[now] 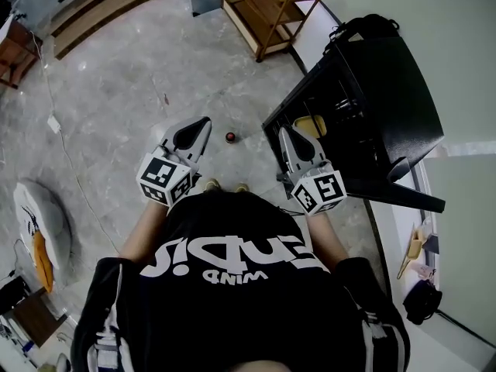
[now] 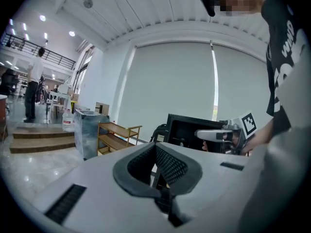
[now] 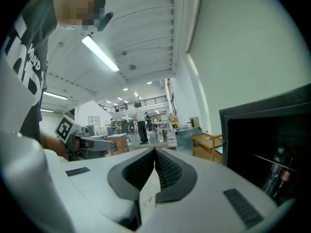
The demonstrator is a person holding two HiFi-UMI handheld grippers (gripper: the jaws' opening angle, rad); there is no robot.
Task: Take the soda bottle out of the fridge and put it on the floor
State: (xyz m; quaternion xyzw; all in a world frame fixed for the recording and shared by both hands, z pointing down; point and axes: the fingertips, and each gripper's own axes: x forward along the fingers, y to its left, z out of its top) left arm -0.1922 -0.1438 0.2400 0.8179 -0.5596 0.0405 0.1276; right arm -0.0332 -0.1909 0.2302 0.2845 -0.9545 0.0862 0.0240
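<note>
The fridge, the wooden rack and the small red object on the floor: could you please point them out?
fridge (image 1: pixel 399 87), head view, its black top.
wooden rack (image 1: pixel 266 12), head view, a shelf board.
small red object (image 1: pixel 231 136), head view, its centre.

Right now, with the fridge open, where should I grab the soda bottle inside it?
Grip the red-labelled soda bottle around its upper body, coming level through the fridge's open front with the right gripper, which is nearest. It stands upright beside another bottle, so a frontal, side-squeezing grip seems safest. That gripper is shut; open it first.
</note>
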